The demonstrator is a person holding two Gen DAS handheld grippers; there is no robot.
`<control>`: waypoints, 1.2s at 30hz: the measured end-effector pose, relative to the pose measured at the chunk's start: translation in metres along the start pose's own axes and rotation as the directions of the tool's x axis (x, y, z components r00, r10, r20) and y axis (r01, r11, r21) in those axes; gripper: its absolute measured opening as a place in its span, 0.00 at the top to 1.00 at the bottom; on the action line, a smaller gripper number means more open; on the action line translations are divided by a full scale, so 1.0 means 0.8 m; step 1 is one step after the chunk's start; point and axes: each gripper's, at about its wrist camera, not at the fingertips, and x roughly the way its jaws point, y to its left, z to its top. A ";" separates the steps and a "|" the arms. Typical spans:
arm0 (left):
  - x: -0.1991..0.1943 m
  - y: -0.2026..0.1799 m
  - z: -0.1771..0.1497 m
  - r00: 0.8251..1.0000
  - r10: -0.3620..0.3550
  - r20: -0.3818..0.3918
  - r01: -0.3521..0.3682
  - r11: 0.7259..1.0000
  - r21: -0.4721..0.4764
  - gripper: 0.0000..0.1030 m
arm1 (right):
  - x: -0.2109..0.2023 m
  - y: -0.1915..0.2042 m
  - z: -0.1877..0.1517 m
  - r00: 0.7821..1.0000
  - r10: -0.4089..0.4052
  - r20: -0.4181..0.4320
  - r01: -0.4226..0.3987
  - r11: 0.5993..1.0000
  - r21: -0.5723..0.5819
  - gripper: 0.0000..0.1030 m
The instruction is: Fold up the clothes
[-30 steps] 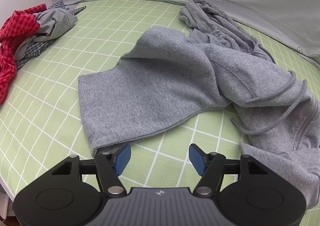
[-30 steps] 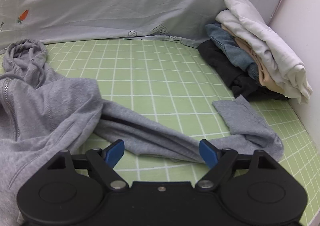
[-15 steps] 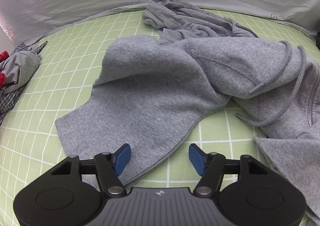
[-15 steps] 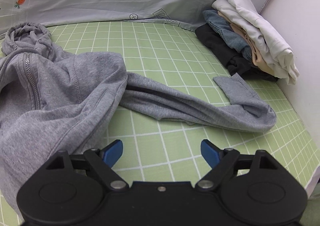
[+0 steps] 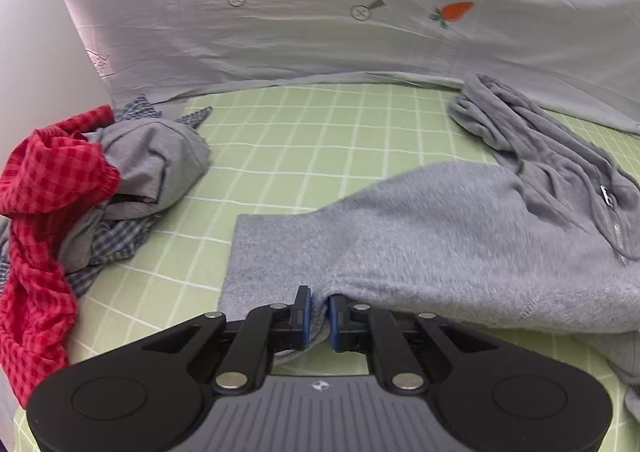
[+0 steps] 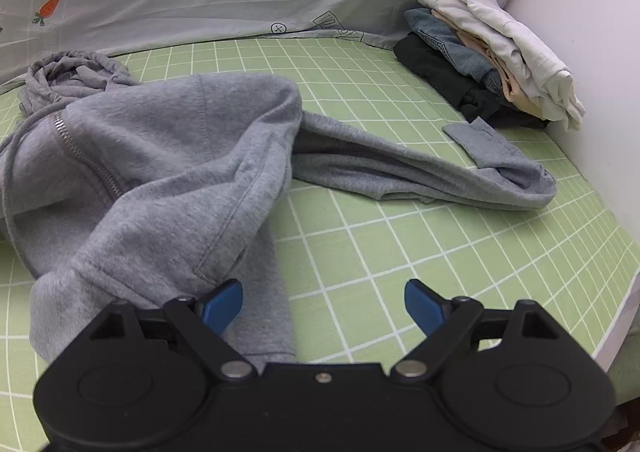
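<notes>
A grey zip hoodie [image 5: 440,228] lies crumpled on the green checked bed sheet [image 5: 304,140], hood [image 5: 500,120] at the back. My left gripper [image 5: 319,318] is closing, and its blue pads pinch a fold of the hoodie's near edge. In the right wrist view the same hoodie [image 6: 160,156] fills the left side, with one sleeve [image 6: 420,168] trailing right. My right gripper [image 6: 324,306] is opening over the sheet. Its left fingertip [image 6: 222,304] sits by the hoodie's lower corner, and only bare sheet lies between the pads.
A loose heap of clothes [image 5: 152,168] with a red checked garment [image 5: 40,192] lies at the left. A folded stack [image 6: 492,52] leans on the white wall [image 6: 592,52] at the right. A grey carrot-print cover [image 5: 320,12] rises behind. The bed edge [image 6: 616,316] runs near right.
My left gripper swung left and went from wide open to pinching the hoodie's edge. My right gripper moved left, from near the sleeve to the hoodie's lower corner, still wide.
</notes>
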 end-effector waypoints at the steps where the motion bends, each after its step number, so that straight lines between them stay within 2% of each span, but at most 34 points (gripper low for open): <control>1: 0.003 0.008 0.006 1.000 0.014 0.006 -0.014 1.000 -0.006 0.89 | -0.002 0.003 -0.001 1.000 0.002 0.003 -0.002 1.000 0.000 0.14; 4: 0.009 0.023 0.015 0.999 0.047 0.006 -0.047 0.999 -0.021 0.89 | -0.008 0.010 -0.002 1.000 0.011 0.014 -0.011 1.000 0.001 0.14; 6: 0.007 0.022 0.012 0.999 0.040 -0.010 -0.040 0.999 -0.023 0.85 | -0.011 0.013 -0.001 1.000 0.023 0.020 -0.023 1.000 0.002 0.14; 8: 0.000 0.016 0.003 1.000 0.011 -0.022 -0.012 1.000 -0.025 0.82 | -0.011 0.017 -0.002 0.999 0.043 0.018 -0.043 0.999 0.002 0.14; 11: -0.010 0.008 -0.018 0.997 -0.047 -0.055 0.044 0.998 -0.050 0.69 | -0.014 0.022 -0.004 0.998 0.067 0.020 -0.067 0.998 -0.007 0.14; 15: -0.021 -0.005 -0.044 0.990 -0.098 -0.104 0.091 0.993 -0.071 0.63 | -0.023 0.019 -0.002 0.994 0.105 0.044 -0.106 0.994 0.015 0.14; 19: -0.034 -0.018 -0.064 0.982 -0.127 -0.137 0.119 0.990 -0.072 0.61 | -0.032 0.008 0.008 0.979 0.192 0.070 -0.198 0.977 0.082 0.17; 21: -0.046 -0.025 -0.071 0.983 -0.132 -0.131 0.125 0.990 -0.065 0.58 | -0.036 0.007 0.014 0.961 0.265 0.073 -0.272 0.956 0.111 0.24; 25: -0.066 -0.032 -0.081 0.983 -0.136 -0.122 0.131 0.990 -0.048 0.55 | -0.040 0.012 0.023 0.905 0.418 0.079 -0.425 0.890 0.167 0.26; 28: -0.079 -0.034 -0.087 0.984 -0.133 -0.119 0.129 0.991 -0.037 0.55 | -0.033 0.021 0.025 0.870 0.490 0.057 -0.492 0.856 0.158 0.28; 31: -0.092 -0.037 -0.094 0.985 -0.125 -0.117 0.122 0.992 -0.027 0.55 | -0.016 0.029 0.022 0.846 0.533 0.003 -0.525 0.833 0.175 0.29; 34: -0.104 -0.042 -0.103 0.986 -0.114 -0.121 0.111 0.993 -0.030 0.55 | 0.000 0.029 0.017 0.808 0.588 -0.037 -0.570 0.795 0.206 0.50; 36: -0.110 -0.047 -0.109 0.986 -0.103 -0.131 0.100 0.994 -0.033 0.55 | 0.001 0.026 0.019 0.776 0.629 -0.045 -0.608 0.765 0.212 0.79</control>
